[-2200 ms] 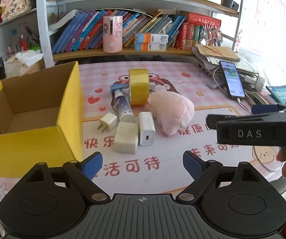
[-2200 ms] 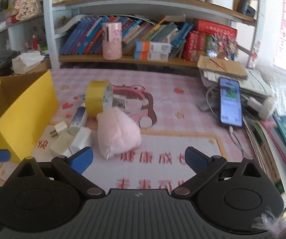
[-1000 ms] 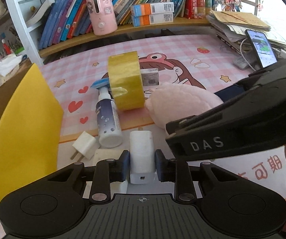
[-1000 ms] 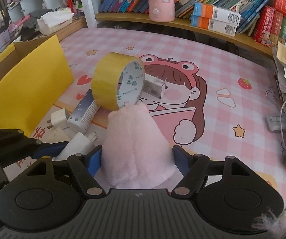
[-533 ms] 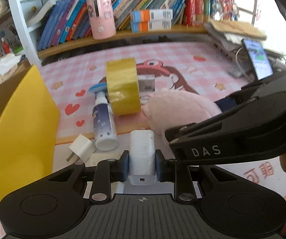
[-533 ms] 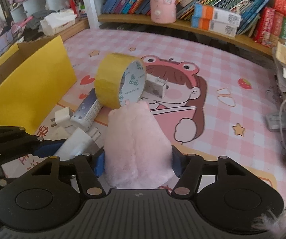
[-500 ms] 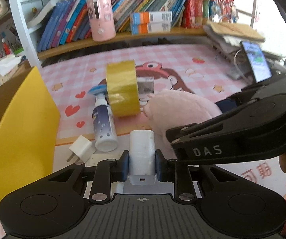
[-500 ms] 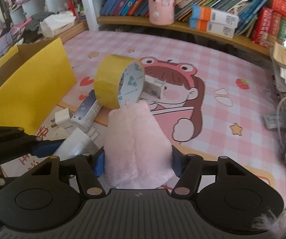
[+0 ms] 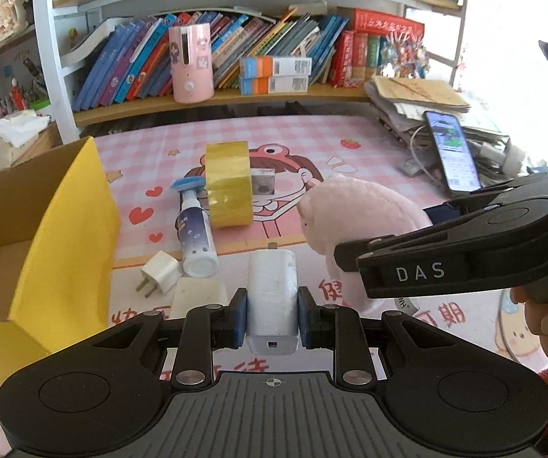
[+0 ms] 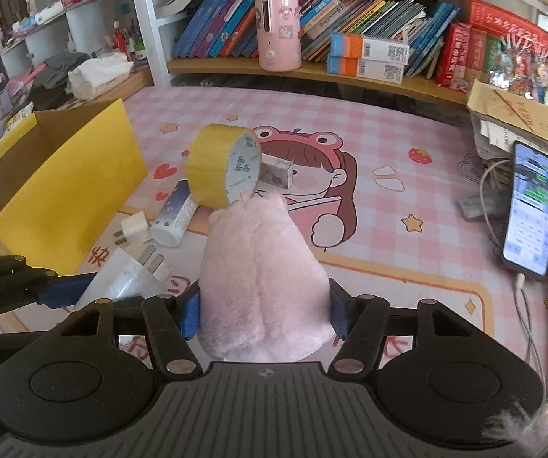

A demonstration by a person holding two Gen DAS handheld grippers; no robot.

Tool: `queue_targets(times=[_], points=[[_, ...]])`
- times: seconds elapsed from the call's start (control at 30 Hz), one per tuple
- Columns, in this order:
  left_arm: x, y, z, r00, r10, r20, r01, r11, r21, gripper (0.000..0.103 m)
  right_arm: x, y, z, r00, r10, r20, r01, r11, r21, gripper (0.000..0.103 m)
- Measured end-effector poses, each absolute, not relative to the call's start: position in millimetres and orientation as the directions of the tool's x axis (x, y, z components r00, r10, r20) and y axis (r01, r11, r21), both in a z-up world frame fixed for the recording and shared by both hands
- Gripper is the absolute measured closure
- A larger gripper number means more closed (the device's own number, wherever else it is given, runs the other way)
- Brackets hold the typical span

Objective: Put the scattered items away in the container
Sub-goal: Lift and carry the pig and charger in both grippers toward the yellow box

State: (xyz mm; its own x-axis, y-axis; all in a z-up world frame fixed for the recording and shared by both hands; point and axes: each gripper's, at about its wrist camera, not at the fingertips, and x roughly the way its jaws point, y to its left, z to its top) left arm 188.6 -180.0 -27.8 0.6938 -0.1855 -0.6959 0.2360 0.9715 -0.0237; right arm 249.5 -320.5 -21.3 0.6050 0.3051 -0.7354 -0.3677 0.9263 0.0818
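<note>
My left gripper [image 9: 272, 320] is shut on a white charger block [image 9: 272, 294] and holds it above the pink mat. My right gripper [image 10: 264, 315] is shut on a pink plush toy [image 10: 262, 267], also lifted; the plush shows in the left wrist view [image 9: 358, 210]. The open yellow box [image 9: 56, 229] stands at the left, also in the right wrist view [image 10: 64, 179]. On the mat lie a yellow tape roll [image 9: 228, 185], a spray bottle [image 9: 195, 236], a small white plug [image 9: 159, 273], a white square block [image 9: 197, 297] and a small carton [image 10: 276, 173].
A bookshelf [image 9: 236, 91] runs along the back with a pink dispenser [image 9: 192, 63]. A phone [image 9: 451, 150] on a cable and a paper stack [image 9: 419, 95] lie at the right. A tissue pack [image 9: 10, 133] sits at the far left.
Both grippers have risen and pulled back with their loads. The charger block and the plush have left the mat. The other items have not moved.
</note>
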Motion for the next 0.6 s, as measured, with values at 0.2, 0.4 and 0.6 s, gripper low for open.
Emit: queue_targets(times=[0.2, 0.4, 0.6], points=[[161.4, -159.9, -21.4, 0.703, -0.232, -0.673, 0.283, 0.958, -0.034, 0.079, 215.8, -310.9, -12.7, 0.643, 0.26, -0.72, -0.302, 0.951, 0.073, 0.042], [125.1, -130.8, -18.3, 0.701, -0.271, -0.66, 0.326, 0.944, -0.041, 0.078, 169.5, -285.0, -8.6, 0.663, 0.221, -0.715, -0.258, 0.964, 0.059, 0.042], [86.4, -98.8, -16.9, 0.686, -0.293, -0.666, 0.354, 0.934, -0.047, 0.079, 118.2, -255.0, -12.0, 0.661, 0.196, -0.725, -0.226, 0.972, 0.057, 0.042]])
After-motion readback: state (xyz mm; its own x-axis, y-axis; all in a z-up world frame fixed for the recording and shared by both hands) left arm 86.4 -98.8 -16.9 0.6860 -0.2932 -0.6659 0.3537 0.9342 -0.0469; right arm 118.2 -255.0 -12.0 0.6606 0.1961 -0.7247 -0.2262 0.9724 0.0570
